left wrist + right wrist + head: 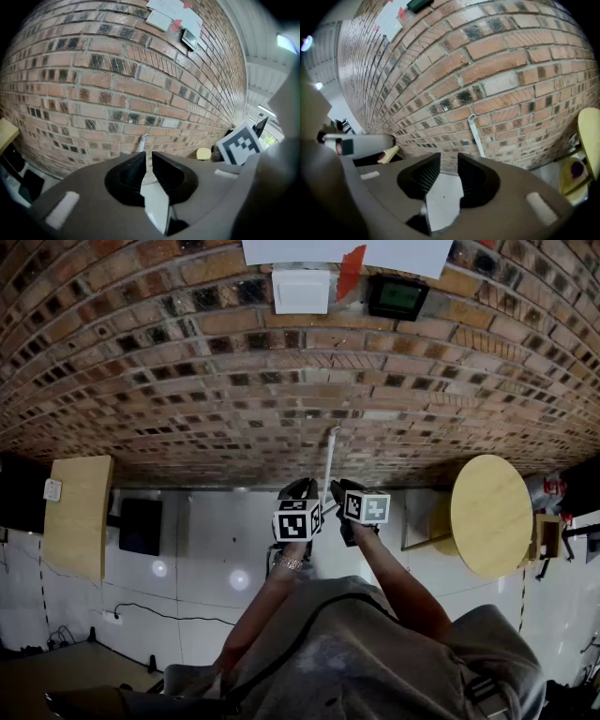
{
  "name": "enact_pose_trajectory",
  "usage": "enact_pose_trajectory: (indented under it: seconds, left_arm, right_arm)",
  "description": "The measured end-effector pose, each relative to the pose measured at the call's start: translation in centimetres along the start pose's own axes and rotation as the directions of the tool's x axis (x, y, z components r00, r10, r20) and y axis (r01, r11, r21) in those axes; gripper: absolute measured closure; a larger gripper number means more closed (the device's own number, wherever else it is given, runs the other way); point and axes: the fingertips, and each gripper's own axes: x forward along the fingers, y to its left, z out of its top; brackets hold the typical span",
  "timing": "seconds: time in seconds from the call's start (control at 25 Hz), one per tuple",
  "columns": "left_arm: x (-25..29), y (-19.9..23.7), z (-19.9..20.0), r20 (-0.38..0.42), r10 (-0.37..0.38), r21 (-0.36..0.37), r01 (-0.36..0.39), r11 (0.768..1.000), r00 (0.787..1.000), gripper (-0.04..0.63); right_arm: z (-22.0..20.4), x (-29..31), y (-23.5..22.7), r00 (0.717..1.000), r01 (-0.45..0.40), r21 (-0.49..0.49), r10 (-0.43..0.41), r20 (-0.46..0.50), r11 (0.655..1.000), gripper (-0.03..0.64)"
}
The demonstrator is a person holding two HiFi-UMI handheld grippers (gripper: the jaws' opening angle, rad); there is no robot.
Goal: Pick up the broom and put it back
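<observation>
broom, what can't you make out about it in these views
- Broom head: in the head view, the left gripper and right gripper cover the white handle's foot; in both gripper views, each gripper's own body cuts it off.
- Whether the handle touches the brick wall: no view shows the gap.
- Wall display: too small to read in the head view.

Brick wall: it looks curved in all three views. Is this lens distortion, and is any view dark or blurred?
Head view: wide-angle distortion bows the brick wall; two glare spots lie on the floor. Left gripper view: the wall bulges and the corners are black. Right gripper view: same bulge and black corners; the broom handle is fairly sharp.
</observation>
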Motion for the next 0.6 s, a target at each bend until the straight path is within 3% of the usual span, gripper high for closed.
enact_pose_trajectory:
  seconds: [0.16,0.32,0.48,0.6]
  left_arm:
    - [1.5,2.0,2.0,0.004,-0.010,-0.009,0.010,1.000,1.000,0.588]
    - [2.4,3.1,1.8,-0.028,-0.008,-0.037,0.007,0.999,1.000,0.588]
    - [2.7,4.5,2.6,-0.031,0.023,-0.064,-0.025,0.998,0.999,0.588]
    - [2.1,5.7,3.1,-0.022,0.068,-0.077,-0.070,0.995,0.997,0.588]
  right_arm:
    - [2.4,6.0,-1.4,0.997,0.030,-0.127,-0.039,-0.068,0.991,0.449]
    - [3.5,11.1,-3.7,0.980,0.064,-0.153,-0.091,-0.175,0.986,0.410]
    - [4.0,15.7,-8.2,0.937,0.162,-0.223,-0.221,-0.271,0.961,0.360]
    - [4.4,17.8,-10.7,0.911,0.206,-0.248,-0.278,-0.306,0.947,0.364]
